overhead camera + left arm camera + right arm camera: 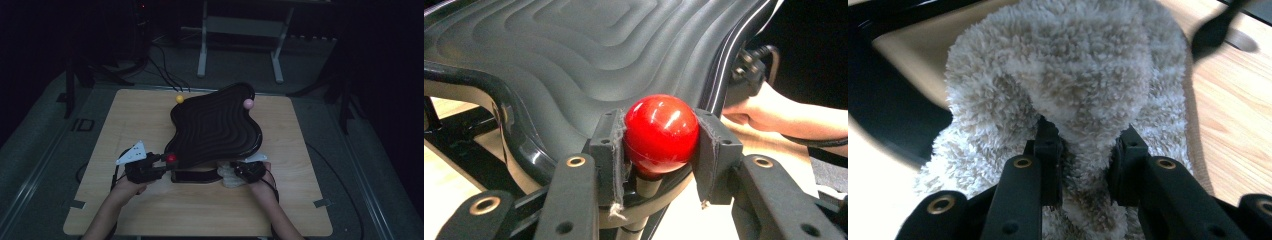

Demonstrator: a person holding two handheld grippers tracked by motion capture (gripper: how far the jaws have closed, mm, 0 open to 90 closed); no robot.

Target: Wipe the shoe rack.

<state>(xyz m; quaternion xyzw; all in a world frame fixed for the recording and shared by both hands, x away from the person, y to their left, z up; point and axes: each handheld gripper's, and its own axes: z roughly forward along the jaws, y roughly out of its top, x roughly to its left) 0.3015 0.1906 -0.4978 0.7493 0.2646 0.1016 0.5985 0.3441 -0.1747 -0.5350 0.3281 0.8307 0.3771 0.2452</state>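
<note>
The black wavy board (215,127) is covering the frame beneath it in the high view, leaving just a dark base bar (196,176) peeking out at its near edge. The fluffy cloth (1073,100) is running off the top and bottom of the right gripper view, and its folds are burying the tips of the right gripper (1087,150) jaws. A blurred dark shape (1215,30) is crossing that view's upper right corner, too smeared to identify. The room beyond the counter (140,120) is sinking into darkness.
</note>
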